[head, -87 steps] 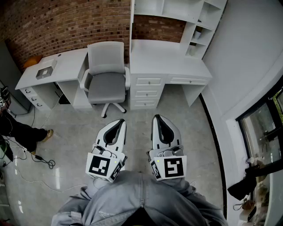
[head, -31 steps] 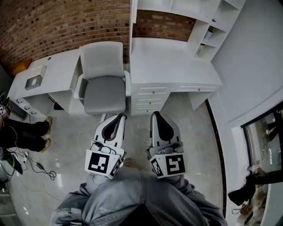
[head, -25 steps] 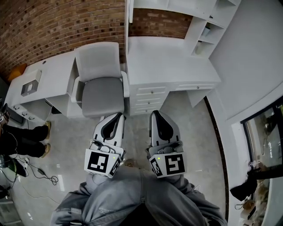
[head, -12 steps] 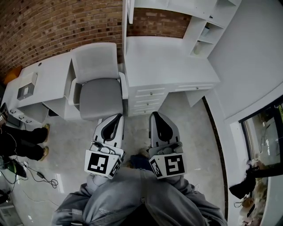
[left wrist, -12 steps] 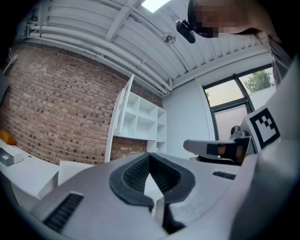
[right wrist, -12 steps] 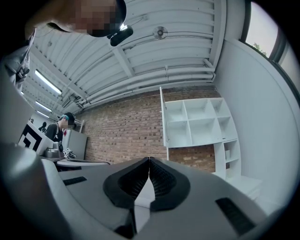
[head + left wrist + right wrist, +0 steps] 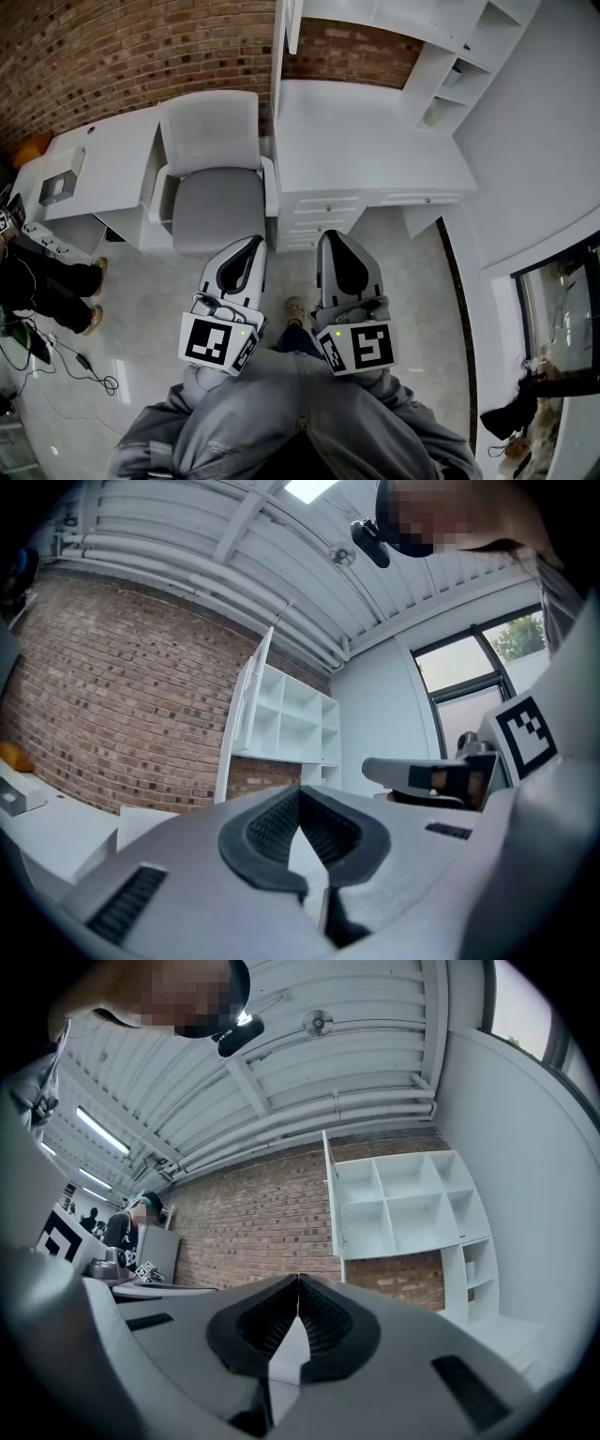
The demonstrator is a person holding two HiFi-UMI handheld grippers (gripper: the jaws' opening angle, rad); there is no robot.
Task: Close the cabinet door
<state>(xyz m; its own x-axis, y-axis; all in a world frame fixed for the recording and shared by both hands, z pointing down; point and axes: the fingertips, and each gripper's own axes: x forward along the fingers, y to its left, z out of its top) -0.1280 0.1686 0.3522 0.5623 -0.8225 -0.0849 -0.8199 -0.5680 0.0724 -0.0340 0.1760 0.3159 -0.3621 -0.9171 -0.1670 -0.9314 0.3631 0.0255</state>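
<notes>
Nothing of the closing is done yet, as far as I can judge. The tall white cabinet door (image 7: 292, 28) stands swung out from the white shelf cabinet (image 7: 441, 56) at the top centre of the head view, seen nearly edge-on. It shows the same way in the left gripper view (image 7: 246, 705) and, just right of centre, in the right gripper view (image 7: 332, 1199), with the open compartments (image 7: 403, 1199) bare beside it.

I hold both tools low in the middle of the head view, side by side. They are well apart from the door, with the white tabletop (image 7: 366, 141) lying between them and the cabinet. The left gripper (image 7: 251, 244) has its jaws pressed together with nothing between them, and its own view (image 7: 300, 791) confirms that. The right gripper (image 7: 330, 236) is likewise closed and empty (image 7: 298, 1281).

A grey office chair (image 7: 217, 192) sits at centre left in front of the red brick wall (image 7: 122, 47), off my line to the door.

What I judge is left is the whole job: get close to the tabletop, raise one gripper to the door's free edge, and push it round until it lies flush against the shelf front
</notes>
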